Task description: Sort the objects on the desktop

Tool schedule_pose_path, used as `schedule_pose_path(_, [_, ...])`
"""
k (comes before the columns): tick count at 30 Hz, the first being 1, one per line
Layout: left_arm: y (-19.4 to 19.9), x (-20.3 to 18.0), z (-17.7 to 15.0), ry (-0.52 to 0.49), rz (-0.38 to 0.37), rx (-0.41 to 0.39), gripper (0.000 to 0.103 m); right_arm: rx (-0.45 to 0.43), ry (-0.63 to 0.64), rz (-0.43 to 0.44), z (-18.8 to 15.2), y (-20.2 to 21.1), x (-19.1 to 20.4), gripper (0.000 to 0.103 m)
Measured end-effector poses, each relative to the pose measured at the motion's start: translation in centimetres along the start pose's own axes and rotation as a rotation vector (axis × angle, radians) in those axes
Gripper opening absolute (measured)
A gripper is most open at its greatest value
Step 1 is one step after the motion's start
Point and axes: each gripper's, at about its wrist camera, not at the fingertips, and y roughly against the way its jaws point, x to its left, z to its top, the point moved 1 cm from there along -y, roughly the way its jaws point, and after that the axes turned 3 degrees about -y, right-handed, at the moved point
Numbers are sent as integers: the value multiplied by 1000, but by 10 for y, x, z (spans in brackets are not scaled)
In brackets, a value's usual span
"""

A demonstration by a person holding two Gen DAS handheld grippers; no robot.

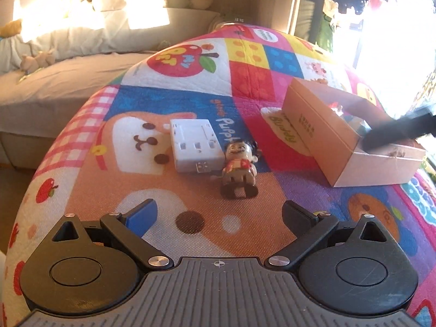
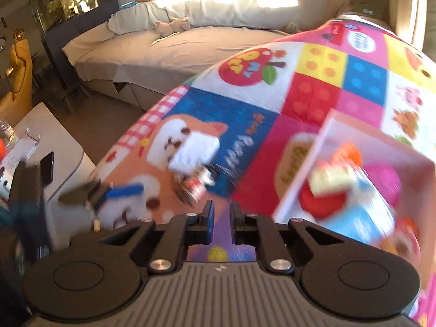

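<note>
A small wind-up toy figure with a red shirt stands on the colourful play mat, next to a white USB box. My left gripper is open and empty, just short of the figure. A brown cardboard box lies to the right with toys inside. In the blurred right wrist view my right gripper is nearly shut with nothing between its fingers, at the left edge of the box, which holds several colourful toys. The figure and white box show there too.
A grey sofa with plush toys lies beyond the mat. A dark blurred gripper arm reaches into the box from the right. A white side table with small items stands left of the mat.
</note>
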Motion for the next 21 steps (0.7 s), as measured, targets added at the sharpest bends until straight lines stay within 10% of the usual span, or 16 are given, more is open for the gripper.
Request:
schedule_pose_path(3, [1, -3, 1, -20, 14, -14, 101, -47, 59, -108, -34, 13, -2, 14])
schedule_pose_path(7, [2, -2, 15, -1, 27, -60, 101, -65, 78, -180, -76, 17, -10, 56])
schedule_pose_path(9, [-1, -5, 26, -15, 24, -71, 98, -89, 78, -206, -94, 17, -15, 60])
schedule_pose_path(12, [-11, -17, 34, -79, 21, -30, 71, -103, 62, -211, -111, 16, -23, 62])
schedule_pose_path(17, [-22, -39, 26, -165, 29, -9, 65, -162, -44, -213, -124, 18, -43, 75])
schedule_pose_path(19, [-25, -43, 26, -195, 49, -12, 38, -185, -103, -216, -127, 19, -52, 83])
schedule_pose_path(21, [-27, -43, 25, -205, 50, 3, 33, -205, -149, -231, -131, 22, -61, 96])
